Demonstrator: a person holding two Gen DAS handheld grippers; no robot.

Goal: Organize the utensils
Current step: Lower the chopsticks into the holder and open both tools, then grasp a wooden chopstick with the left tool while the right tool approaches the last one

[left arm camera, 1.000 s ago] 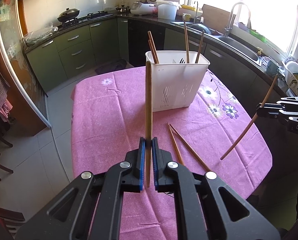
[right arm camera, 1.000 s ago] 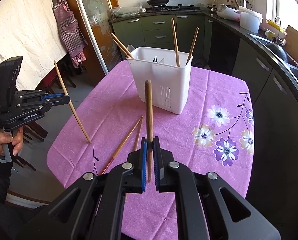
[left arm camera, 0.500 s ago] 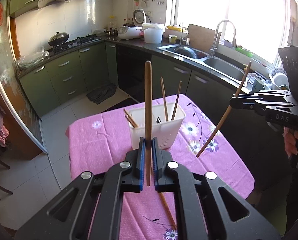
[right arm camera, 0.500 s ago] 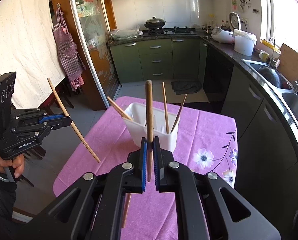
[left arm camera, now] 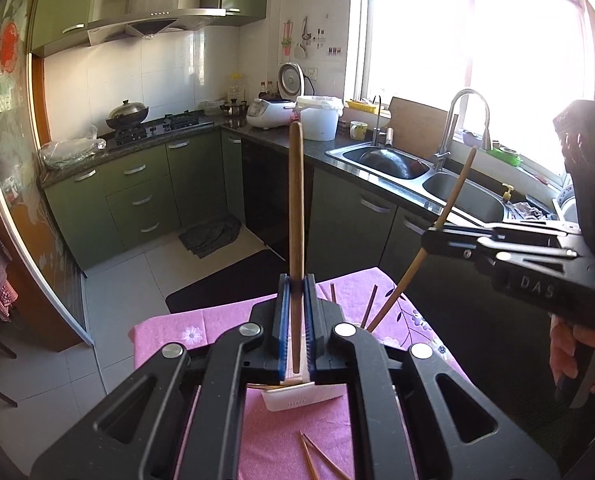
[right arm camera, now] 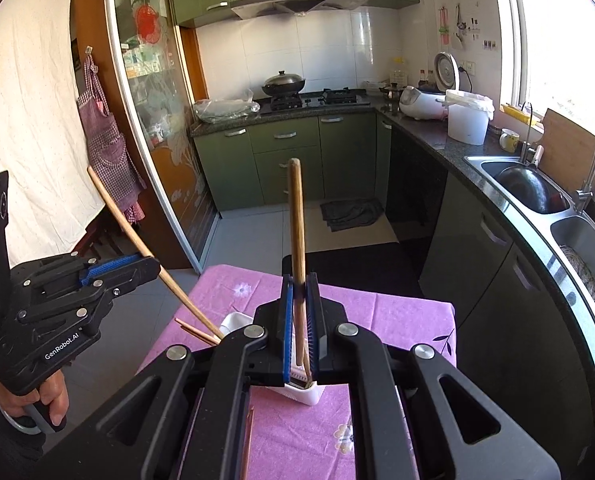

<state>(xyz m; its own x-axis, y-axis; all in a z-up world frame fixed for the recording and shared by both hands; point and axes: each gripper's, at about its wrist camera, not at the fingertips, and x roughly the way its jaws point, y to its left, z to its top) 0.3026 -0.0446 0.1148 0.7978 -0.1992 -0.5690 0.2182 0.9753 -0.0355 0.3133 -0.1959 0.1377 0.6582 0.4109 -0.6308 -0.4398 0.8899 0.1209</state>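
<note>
Both claws high over table [left arm camera: 233,320], tilted down; left claw [left arm camera: 296,280] & right claw [right arm camera: 300,280] each clamp upright chopstick; holder [left arm camera: 297,398] mostly hidden.

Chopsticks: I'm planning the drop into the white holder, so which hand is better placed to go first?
Probably left. The left gripper slants its chopstick down, tip at the holder rim, beside sticks already in. The right gripper is close too, but its chopstick's tip is hidden.
</note>
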